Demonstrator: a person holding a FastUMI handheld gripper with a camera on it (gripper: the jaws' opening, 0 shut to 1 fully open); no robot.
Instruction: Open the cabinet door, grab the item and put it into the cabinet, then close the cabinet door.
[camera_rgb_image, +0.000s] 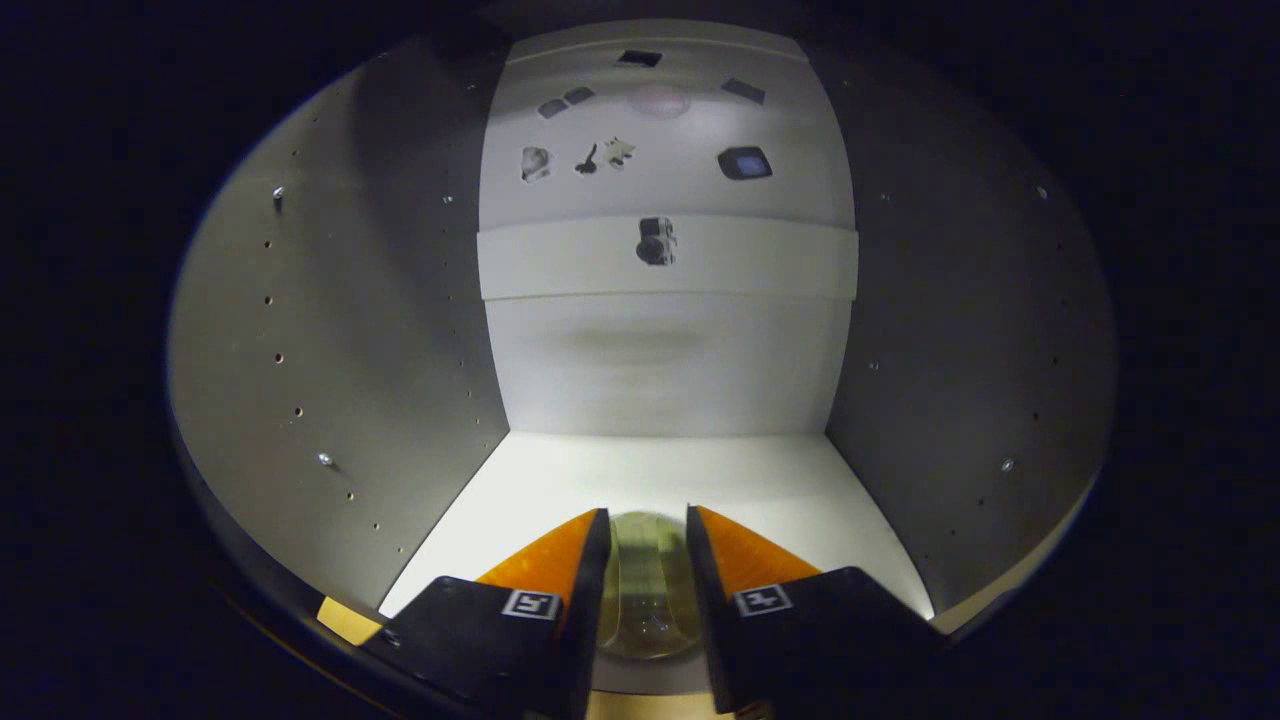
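Reaching inside the cabinet (330, 330), the gripper (648, 545) has both fingers clamped on a clear jar (645, 590) between them.

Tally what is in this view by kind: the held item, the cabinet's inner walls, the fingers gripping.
Held item, a clear yellowish bottle pressed between the fingers: 1
Gripper fingers, jaws closed on the bottle: 2
Cabinet side walls: 2
Cabinet back wall: 1
Cabinet floor panel: 1
Total: 7
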